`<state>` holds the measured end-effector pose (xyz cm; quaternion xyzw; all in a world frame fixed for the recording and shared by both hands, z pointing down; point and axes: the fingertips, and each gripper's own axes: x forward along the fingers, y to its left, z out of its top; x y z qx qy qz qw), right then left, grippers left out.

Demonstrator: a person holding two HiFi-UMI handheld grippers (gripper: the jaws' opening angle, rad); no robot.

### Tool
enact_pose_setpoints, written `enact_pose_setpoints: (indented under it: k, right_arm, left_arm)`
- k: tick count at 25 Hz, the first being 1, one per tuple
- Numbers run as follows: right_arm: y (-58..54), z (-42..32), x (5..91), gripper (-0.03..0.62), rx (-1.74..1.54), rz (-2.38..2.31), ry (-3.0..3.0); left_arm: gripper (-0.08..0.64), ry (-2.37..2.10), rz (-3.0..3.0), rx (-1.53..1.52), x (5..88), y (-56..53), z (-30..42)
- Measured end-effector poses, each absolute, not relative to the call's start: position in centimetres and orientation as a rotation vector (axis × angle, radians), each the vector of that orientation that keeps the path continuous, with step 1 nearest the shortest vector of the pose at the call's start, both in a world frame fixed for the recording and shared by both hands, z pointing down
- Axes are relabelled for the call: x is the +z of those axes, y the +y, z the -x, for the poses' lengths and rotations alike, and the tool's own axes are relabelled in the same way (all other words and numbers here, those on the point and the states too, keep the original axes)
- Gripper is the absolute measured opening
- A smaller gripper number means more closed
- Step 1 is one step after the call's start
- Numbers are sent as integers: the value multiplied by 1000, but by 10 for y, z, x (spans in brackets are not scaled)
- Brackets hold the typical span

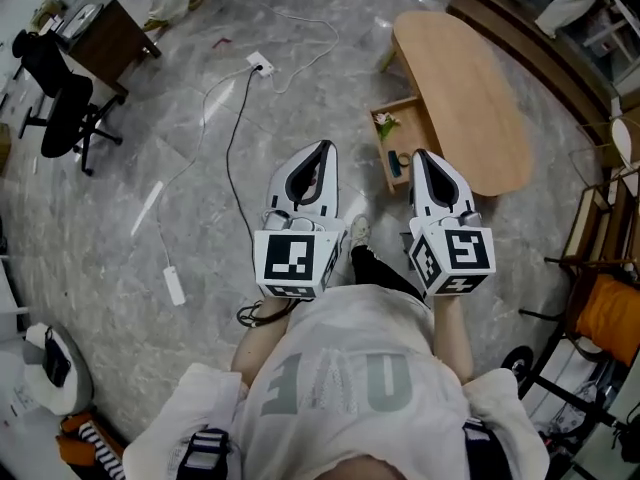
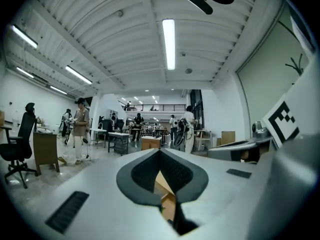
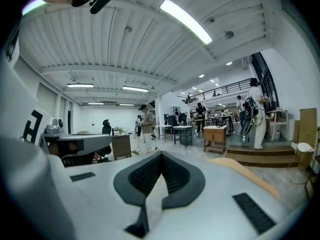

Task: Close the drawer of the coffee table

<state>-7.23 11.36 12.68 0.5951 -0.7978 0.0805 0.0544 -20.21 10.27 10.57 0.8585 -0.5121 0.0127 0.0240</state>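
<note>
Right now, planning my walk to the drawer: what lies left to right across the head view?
Black office chair, long white power strip, left hand-held gripper, open drawer, orange cushion.

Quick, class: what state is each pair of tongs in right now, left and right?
Left tongs: closed, tips together, holding nothing.
Right tongs: closed, tips together, holding nothing.
</note>
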Motion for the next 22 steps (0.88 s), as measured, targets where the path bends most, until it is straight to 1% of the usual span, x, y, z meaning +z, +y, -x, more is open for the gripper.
enact_pose_setpoints:
  k: [6, 11, 17, 22]
  right_arm:
    - [6, 44, 104, 6, 219, -1776, -2449]
    - [-51, 15, 105, 6, 245, -1791, -2439]
    - [-81, 20, 117, 6, 326, -1788, -2406]
    - [-98, 15, 114, 6, 353, -1905, -2354]
  left_arm:
    - [8, -1579, -2579, -72, 90, -5, 178]
    - [8, -1555, -2545, -47, 94, -69, 151]
    - [8, -1495, -2596, -27, 88, -108, 143]
    - [8, -1429, -2628, -44, 87, -137, 142]
